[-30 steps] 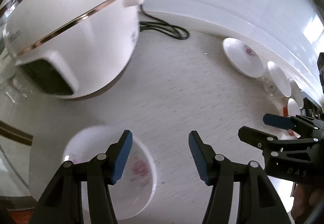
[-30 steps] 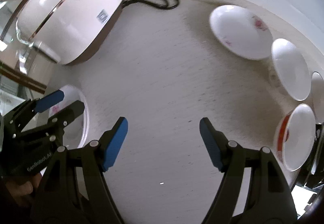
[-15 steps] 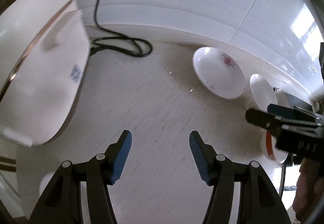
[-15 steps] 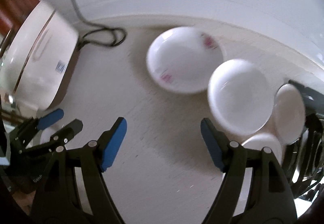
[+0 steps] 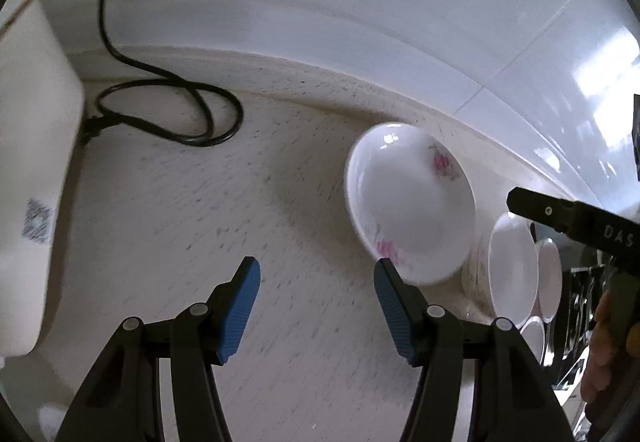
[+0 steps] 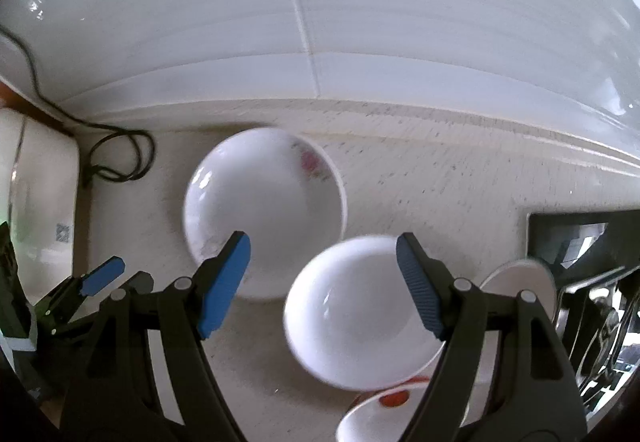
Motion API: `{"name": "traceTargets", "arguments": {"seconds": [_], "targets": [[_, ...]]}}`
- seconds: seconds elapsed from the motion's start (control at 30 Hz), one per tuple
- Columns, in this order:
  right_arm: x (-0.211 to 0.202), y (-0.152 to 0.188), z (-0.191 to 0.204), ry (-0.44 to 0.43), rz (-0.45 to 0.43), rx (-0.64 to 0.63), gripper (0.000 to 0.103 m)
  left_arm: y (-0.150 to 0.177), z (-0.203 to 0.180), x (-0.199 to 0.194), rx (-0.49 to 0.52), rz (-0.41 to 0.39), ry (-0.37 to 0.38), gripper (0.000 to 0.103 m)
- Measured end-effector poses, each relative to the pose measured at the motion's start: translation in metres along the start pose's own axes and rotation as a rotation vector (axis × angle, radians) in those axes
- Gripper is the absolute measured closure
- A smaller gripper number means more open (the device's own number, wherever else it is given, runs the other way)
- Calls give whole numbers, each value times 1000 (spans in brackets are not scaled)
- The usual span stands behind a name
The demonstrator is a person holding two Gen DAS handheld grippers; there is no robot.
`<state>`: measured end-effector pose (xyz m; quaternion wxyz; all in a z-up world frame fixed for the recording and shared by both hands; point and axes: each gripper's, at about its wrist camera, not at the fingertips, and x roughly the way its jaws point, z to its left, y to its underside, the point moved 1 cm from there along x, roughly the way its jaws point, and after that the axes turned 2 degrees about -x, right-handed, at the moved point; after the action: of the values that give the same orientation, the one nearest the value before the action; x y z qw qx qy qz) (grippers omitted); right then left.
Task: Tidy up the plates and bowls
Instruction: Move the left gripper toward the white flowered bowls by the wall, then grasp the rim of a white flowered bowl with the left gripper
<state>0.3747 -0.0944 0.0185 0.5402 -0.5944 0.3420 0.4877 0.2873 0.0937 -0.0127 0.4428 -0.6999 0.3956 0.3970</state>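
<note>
A white plate with pink flowers (image 5: 412,202) (image 6: 264,210) lies on the speckled counter near the wall. Right of it sit white bowls (image 5: 514,266) in a row; the nearest plain white bowl (image 6: 356,314) is below and between my right gripper's fingers. A bowl with a red band (image 6: 384,414) lies at the bottom edge. My left gripper (image 5: 316,306) is open over bare counter, left of the flowered plate, with nothing in it. My right gripper (image 6: 324,282) is open and empty above the plain bowl. It also shows at the right of the left wrist view (image 5: 572,218).
A white rice cooker (image 5: 28,170) (image 6: 36,210) stands at the left with its black cord (image 5: 168,110) looped on the counter. A white tiled wall (image 6: 320,22) runs behind. A dark metal rack (image 6: 592,282) stands at the right.
Both grippers have swung right, away from the rice cooker and the flowered bowl at the left. The flowered plate and the row of bowls are now much closer. Both stay open.
</note>
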Motion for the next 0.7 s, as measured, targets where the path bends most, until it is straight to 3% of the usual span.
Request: {"name": "traceTargets", "arguments": {"seconds": [0.23,0.4,0.7], "targets": [[29,-28,-11,55,57,-40,26,-17,-4,35,-51,52,65,43],[53,-40,-12,64,121,-84,42,-17,-2,56,-88,95,60,43],[83,-39,-10,51,171,-113,50,-16,-12,67,-90,101,87,45]]}}
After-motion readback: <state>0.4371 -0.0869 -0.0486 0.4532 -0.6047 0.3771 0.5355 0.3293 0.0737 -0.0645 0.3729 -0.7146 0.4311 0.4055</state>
